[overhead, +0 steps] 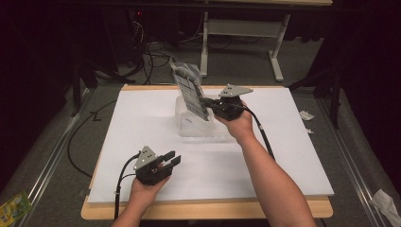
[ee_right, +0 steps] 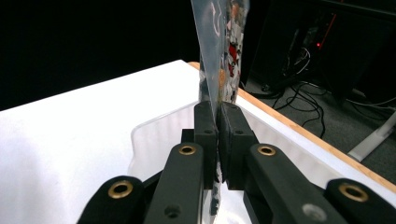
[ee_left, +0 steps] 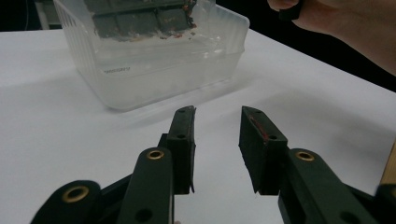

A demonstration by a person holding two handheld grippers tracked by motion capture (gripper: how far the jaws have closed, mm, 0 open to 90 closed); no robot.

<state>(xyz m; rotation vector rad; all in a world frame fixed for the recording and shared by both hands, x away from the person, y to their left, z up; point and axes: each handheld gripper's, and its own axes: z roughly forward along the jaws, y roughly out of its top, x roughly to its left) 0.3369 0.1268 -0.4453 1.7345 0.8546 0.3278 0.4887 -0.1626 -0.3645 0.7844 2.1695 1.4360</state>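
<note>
A dim room surrounds the scene — black at the edges, with grey carpet, a tangle of cables and the white legs of another table (overhead: 276,61) behind. The desk (overhead: 142,208) has a wooden rim and carries a broad white board (overhead: 142,123) that takes up nearly all of its top.

On the far middle of the board stands a clear plastic bin (overhead: 189,125), its ribbed wall and a small printed label plain in the left gripper view, where its left end is cut off by the frame. Above and partly inside the bin is a flat dark packet (overhead: 191,92) wrapped in glossy film; its long axis runs steeply up and away, its top leaning toward the far left and its lower end dipping into the bin. What is printed on it is too small to read, and the bin's cloudy wall blurs its lower edge.

The right gripper (overhead: 208,105) holds the packet's near edge — its fingers (ee_right: 205,126) are clenched on the film, the packet rising edge-on between them. The left gripper (overhead: 171,158) hovers low over the near left of the board, well apart from the bin, its fingers (ee_left: 182,140) released with bare white board between them.
</note>
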